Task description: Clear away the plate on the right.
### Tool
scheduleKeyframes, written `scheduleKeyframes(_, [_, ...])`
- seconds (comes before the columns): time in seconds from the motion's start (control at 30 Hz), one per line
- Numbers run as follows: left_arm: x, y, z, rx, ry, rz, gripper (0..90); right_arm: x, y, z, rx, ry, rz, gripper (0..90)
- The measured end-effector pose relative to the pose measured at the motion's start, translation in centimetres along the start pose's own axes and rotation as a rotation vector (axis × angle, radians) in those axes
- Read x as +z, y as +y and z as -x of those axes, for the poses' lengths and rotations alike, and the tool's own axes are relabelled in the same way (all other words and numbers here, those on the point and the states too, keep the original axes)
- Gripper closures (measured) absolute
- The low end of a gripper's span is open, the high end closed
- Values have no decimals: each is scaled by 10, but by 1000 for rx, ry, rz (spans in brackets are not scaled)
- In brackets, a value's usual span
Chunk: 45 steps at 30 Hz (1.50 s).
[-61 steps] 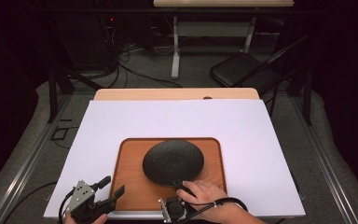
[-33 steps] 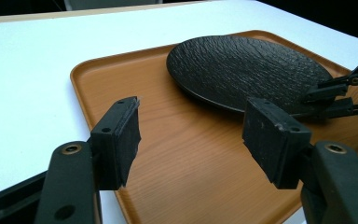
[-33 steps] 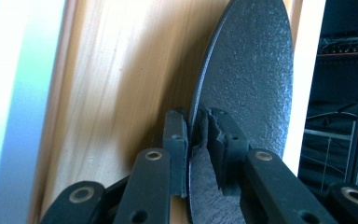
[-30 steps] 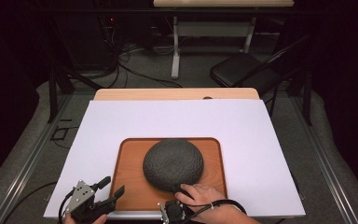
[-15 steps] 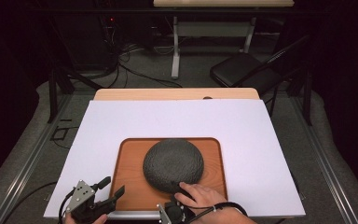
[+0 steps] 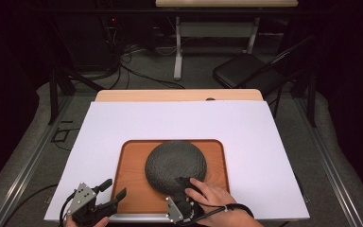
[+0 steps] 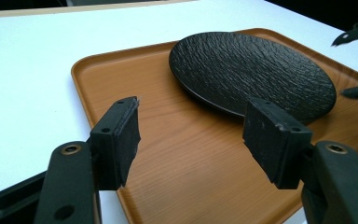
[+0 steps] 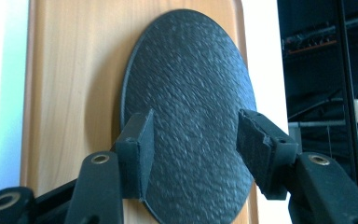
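Right tool (image 6: 183,183) is sitting at the near rim of the black plate (image 6: 176,165), rolled on its side; jaws have just been opening and are standing spread, pads off the plate. In the right gripper view the plate's textured face is showing between the pads (image 8: 142,149), nothing pinched. The plate is lying flat on the wooden tray (image 6: 128,182), ahead of the right tool and forward-right of the left one.

Left tool (image 6: 108,195) is hovering over the tray's near-left corner, jaws spread and empty, with bare tray between its pads (image 7: 121,140).

My read: this is a release, with the plate set down on the tray.

To finish it clean:
- keep the jaws wide while backing off, so a pad isn't dragging the rim
- pull straight back along the tool axis and lift slightly, not sideways
- watch the near rim, since a snagged pad would be tipping or sliding the plate
- left tool is staying clear of the tray lip on the white counter (image 6: 264,132).
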State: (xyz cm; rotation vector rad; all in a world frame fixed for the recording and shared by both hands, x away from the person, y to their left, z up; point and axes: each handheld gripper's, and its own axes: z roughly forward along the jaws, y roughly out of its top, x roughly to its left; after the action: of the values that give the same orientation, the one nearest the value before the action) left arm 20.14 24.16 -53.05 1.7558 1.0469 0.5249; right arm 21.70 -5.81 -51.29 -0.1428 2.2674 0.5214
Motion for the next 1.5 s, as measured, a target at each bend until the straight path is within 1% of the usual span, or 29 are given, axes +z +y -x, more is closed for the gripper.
scheduleKeyframes(0.03, [0,0,0,0,0,0,360,0,0,0,0,0,0,465])
scheduleKeyframes(0.07, [0,0,0,0,0,0,360,-2,-2,0,22,-4,-3,465])
scheduleKeyframes(0.1, [0,0,0,0,0,0,360,-5,-5,2,25,-7,-3,464])
scheduleKeyframes(0.13, [0,0,0,0,1,0,360,-7,-8,2,45,-10,2,464])
scheduleKeyframes(0.2, [0,0,0,0,1,0,360,-12,-13,4,60,-17,-8,464])
scheduleKeyframes(0.23, [0,0,0,0,1,1,360,-14,-17,6,59,-25,-8,464])
scheduleKeyframes(0.3, [0,0,0,-1,2,1,360,-21,-25,8,92,-40,-25,463])
scheduleKeyframes(0.37, [0,0,0,-1,2,1,360,-24,-29,10,82,-47,-26,462])
scheduleKeyframes(0.4, [0,0,0,-3,2,2,360,-31,-37,12,107,-65,-36,462])
scheduleKeyframes(0.43, [0,0,0,-3,2,1,360,-31,-37,12,107,-65,-36,462])
scheduleKeyframes(0.47, [0,0,0,-5,3,3,360,-33,-40,11,132,-70,-43,462])
scheduleKeyframes(0.53, [0,0,0,-7,3,3,360,-41,-49,14,178,-80,-23,462])
scheduleKeyframes(0.57, [0,0,0,-6,3,3,360,-46,-54,15,227,-78,-11,463])
scheduleKeyframes(0.6, [0,0,0,-6,3,3,360,-49,-57,16,254,-80,-5,463])
scheduleKeyframes(0.7, [0,0,0,-3,3,0,360,-59,-72,17,364,-97,15,466])
scheduleKeyframes(0.73, [1,0,1,-4,-1,1,360,-65,-83,19,439,-107,30,467])
scheduleKeyframes(0.77, [1,0,1,-4,-1,1,361,-65,-83,19,439,-107,30,467])
scheduleKeyframes(0.83, [1,0,1,-4,0,0,360,-70,-95,20,511,-119,44,468])
scheduleKeyframes(0.9, [1,0,1,-5,4,0,360,-76,-105,22,582,-130,67,469])
scheduleKeyframes(0.93, [1,0,1,-8,4,1,360,-82,-114,24,651,-139,95,469])
scheduleKeyframes(1.0, [1,0,1,-5,5,-1,360,-87,-122,25,711,-138,125,469])
scheduleKeyframes(1.03, [1,0,1,-8,3,1,360,-87,-122,25,711,-138,125,469])
scheduleKeyframes(1.07, [1,0,1,-8,3,2,360,-91,-128,26,762,-133,154,468])
scheduleKeyframes(1.13, [1,0,1,-8,3,2,360,-94,-133,26,804,-126,177,468])
scheduleKeyframes(1.17, [1,0,1,-8,3,2,360,-94,-133,26,804,-126,177,468])
scheduleKeyframes(1.23, [1,0,1,-5,3,0,360,-96,-137,25,827,-128,190,468])
scheduleKeyframes(1.33, [0,0,1,-7,6,0,360,-99,-144,21,842,-150,207,469])
scheduleKeyframes(1.4, [0,0,0,-7,6,1,360,-100,-146,19,849,-154,210,469])
scheduleKeyframes(1.5, [0,0,1,-6,5,0,361,-100,-152,14,881,-156,223,469])
